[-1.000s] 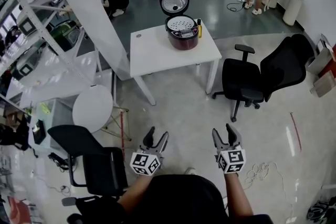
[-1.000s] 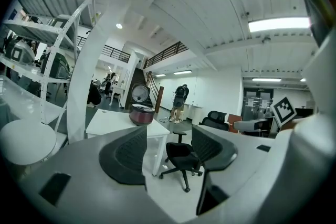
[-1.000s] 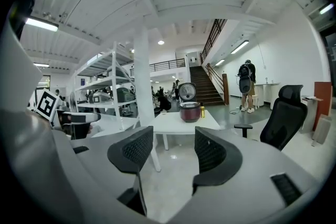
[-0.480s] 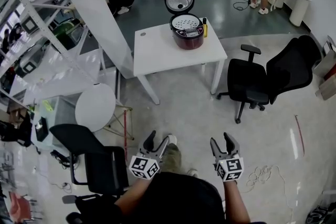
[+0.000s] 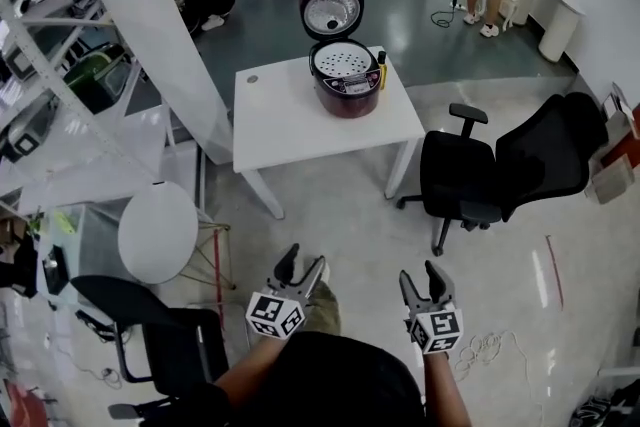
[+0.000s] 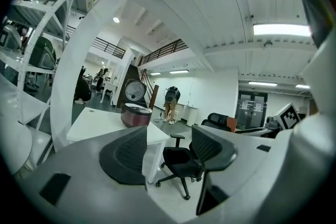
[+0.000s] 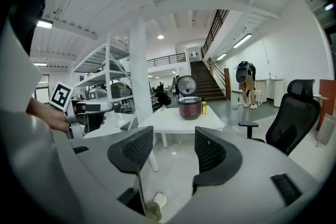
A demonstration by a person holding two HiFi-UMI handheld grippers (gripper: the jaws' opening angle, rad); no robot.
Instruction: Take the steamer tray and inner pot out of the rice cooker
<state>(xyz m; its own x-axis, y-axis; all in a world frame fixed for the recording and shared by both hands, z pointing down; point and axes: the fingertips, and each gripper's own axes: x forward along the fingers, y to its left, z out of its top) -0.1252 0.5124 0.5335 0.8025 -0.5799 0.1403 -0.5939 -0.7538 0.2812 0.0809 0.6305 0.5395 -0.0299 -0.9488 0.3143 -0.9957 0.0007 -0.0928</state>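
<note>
rice cooker (image 5: 347,83) on table (image 5: 285,115), well ahead | left tongs (image 5: 303,258) spread | right tongs (image 5: 419,272) spread

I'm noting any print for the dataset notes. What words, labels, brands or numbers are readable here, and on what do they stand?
No text can be read in any view.
Rice cooker: front panel print too small to read.
Yellow bottle beside it: label too small to read.
Left tool and right tool: their marker squares are black-and-white patterns, no letters or numbers.
</note>
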